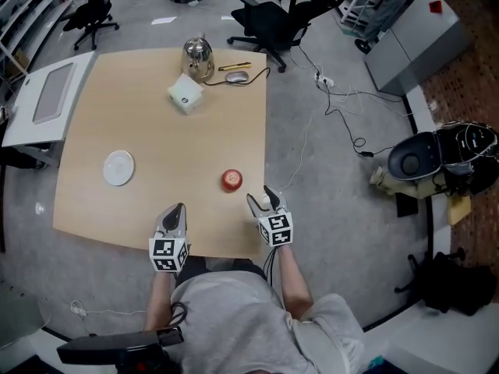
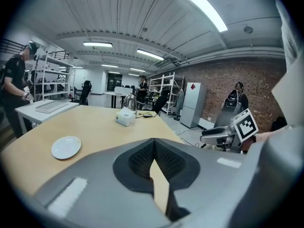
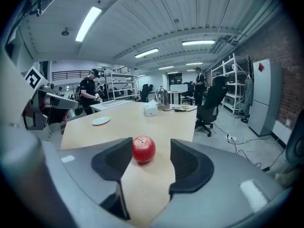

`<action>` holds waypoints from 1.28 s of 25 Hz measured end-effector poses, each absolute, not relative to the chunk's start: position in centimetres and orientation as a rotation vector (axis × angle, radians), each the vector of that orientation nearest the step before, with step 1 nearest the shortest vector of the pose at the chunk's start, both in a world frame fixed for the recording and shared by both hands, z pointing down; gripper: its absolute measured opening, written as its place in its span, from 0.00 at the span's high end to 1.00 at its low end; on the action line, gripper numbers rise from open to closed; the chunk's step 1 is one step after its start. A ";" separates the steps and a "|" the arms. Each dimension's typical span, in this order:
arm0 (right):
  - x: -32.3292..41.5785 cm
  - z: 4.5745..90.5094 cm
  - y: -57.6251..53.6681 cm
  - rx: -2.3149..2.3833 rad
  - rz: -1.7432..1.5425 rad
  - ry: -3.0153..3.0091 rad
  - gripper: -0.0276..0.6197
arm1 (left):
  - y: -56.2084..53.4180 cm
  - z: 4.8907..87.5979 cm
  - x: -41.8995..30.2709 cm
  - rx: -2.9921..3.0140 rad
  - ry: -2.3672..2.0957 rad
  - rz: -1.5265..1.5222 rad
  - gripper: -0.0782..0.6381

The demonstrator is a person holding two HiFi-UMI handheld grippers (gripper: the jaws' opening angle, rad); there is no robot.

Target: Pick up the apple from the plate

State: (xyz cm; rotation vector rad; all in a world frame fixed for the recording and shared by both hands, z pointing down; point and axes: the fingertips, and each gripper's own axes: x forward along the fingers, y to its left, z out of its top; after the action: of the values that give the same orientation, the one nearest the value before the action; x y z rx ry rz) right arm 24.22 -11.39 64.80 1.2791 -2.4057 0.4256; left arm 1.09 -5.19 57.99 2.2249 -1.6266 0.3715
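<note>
A red apple (image 1: 231, 180) lies on the bare wooden table (image 1: 156, 131), near its right front edge. It is not on the white plate (image 1: 118, 167), which stands empty well to its left. My right gripper (image 1: 263, 199) hovers at the table's front edge just behind and right of the apple. In the right gripper view the apple (image 3: 143, 149) shows in the gap beyond the open gripper (image 3: 151, 163), apart from both pads. My left gripper (image 1: 176, 211) is at the front edge further left, shut (image 2: 154, 158) on nothing, with the plate (image 2: 66, 147) ahead to its left.
At the table's far side stand a metal kettle (image 1: 198, 58) and a white box (image 1: 185, 94), with a mouse (image 1: 237, 76) and a cable. A white side table (image 1: 47, 104) adjoins on the left. Office chairs (image 1: 273, 22) and floor cables (image 1: 343, 107) lie beyond.
</note>
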 end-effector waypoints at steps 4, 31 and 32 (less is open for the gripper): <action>25.4 63.7 -11.1 1.306 0.405 -2.408 0.62 | -5.7 57.7 2.6 2.250 -1.607 0.363 0.86; 31.7 59.0 -9.9 1.429 0.267 -2.419 0.93 | -6.7 56.8 9.5 2.338 -1.533 0.333 0.86; 31.8 59.1 -9.9 1.423 0.265 -2.420 0.93 | -6.7 56.9 9.7 2.338 -1.535 0.330 0.86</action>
State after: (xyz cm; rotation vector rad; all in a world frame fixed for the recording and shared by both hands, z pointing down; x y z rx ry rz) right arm 31.84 -9.92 59.07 1.4230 -2.4199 0.2646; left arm 9.69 -6.71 56.86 2.3378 -1.5349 0.3299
